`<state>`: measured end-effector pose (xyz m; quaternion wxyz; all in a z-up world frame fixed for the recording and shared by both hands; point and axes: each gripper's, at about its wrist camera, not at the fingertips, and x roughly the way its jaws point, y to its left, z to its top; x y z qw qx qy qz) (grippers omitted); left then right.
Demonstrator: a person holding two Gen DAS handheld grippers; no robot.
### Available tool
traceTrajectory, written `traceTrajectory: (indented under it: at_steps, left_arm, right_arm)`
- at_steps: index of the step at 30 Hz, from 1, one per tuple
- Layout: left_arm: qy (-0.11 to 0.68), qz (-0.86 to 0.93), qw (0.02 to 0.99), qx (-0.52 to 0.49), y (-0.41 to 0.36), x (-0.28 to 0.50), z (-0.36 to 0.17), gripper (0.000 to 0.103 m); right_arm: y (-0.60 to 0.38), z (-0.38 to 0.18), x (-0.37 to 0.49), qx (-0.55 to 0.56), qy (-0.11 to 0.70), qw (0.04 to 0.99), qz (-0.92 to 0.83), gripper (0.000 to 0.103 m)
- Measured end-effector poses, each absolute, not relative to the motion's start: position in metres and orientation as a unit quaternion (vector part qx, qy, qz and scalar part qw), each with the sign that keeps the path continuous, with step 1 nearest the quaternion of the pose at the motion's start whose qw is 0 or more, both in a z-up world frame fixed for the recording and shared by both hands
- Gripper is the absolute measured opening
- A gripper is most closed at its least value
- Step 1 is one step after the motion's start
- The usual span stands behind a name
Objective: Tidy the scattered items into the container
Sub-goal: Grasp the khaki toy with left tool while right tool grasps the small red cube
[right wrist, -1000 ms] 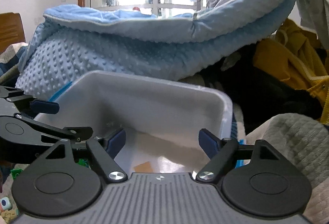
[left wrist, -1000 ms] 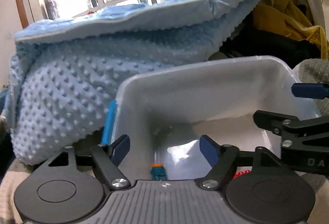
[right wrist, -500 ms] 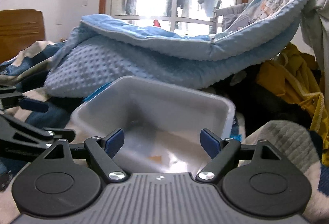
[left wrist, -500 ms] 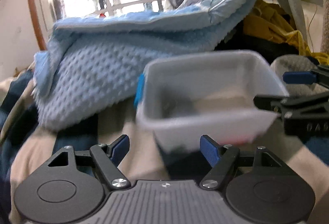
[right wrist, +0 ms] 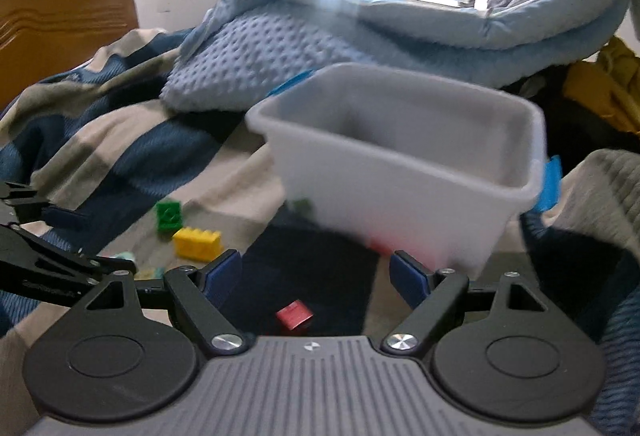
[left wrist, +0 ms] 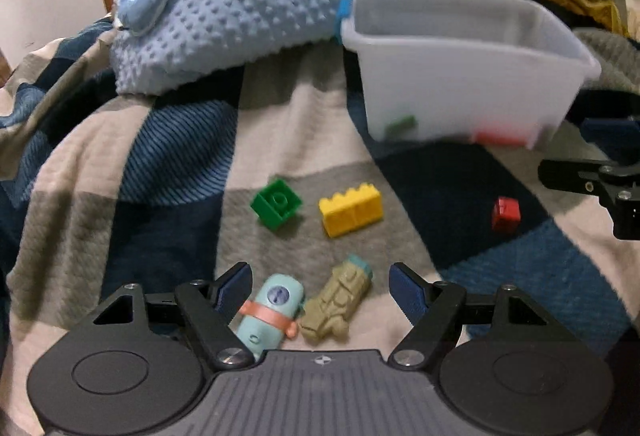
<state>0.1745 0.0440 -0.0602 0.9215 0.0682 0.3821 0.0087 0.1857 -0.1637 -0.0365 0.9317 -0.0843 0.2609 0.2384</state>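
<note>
Five loose toys left on checked bedspread [left wrist: 168, 172].

Left wrist view: left gripper [left wrist: 320, 282] wide open, empty, hanging right over pale teal capsule toy [left wrist: 272, 310] and olive moulded figure [left wrist: 338, 304]. Green square brick [left wrist: 276, 204] and yellow long brick [left wrist: 351, 209] further ahead, small red cube [left wrist: 506, 214] off right. I'd pick one toy only, probably teal, centre it, then squeeze.

Right wrist view: right gripper [right wrist: 316, 272] also spread, nothing in it, red cube between fingers. Translucent white plastic tub [right wrist: 400, 172] just beyond.

Versus earlier: both cameras were over tub, now pulled back and dipped toward toys.
</note>
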Motion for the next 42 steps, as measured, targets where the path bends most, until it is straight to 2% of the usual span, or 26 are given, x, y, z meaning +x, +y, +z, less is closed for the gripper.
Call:
traceTrajectory:
  at_steps: [8,15,18,24,26,28,30,42]
  left_arm:
    - [0.388,-0.037,0.916,0.096,0.037,0.195,-0.085,0.078]
    - [0.397,-0.044,0.912,0.092,0.035,0.198,-0.102,0.072]
    - [0.4,-0.034,0.911,0.094,0.033,0.196,-0.101,0.067]
    - [0.409,-0.03,0.91,0.069,0.032,0.191,-0.101,0.045]
    - [0.413,-0.033,0.908,0.064,0.03,0.19,-0.1,0.038]
    - [0.414,-0.031,0.907,0.069,0.027,0.189,-0.098,0.034]
    - [0.414,-0.029,0.906,0.076,0.023,0.186,-0.097,0.029]
    - [0.4,-0.027,0.911,0.093,0.006,0.156,-0.085,0.028]
  right_arm:
    - [-0.154,-0.057,0.186,-0.098,0.27,0.927,0.241,0.081]
    - [-0.149,-0.076,0.197,-0.101,0.288,0.921,0.242,0.079]
    - [-0.143,-0.085,0.204,-0.098,0.301,0.917,0.243,0.075]
    - [-0.136,-0.101,0.213,-0.098,0.329,0.909,0.235,0.058]
    - [-0.136,-0.101,0.213,-0.102,0.332,0.908,0.235,0.038]
    - [-0.134,-0.099,0.21,-0.108,0.332,0.907,0.237,0.03]
    - [-0.134,-0.097,0.207,-0.11,0.334,0.906,0.236,0.03]
    - [-0.143,-0.077,0.177,-0.1,0.321,0.911,0.239,0.03]
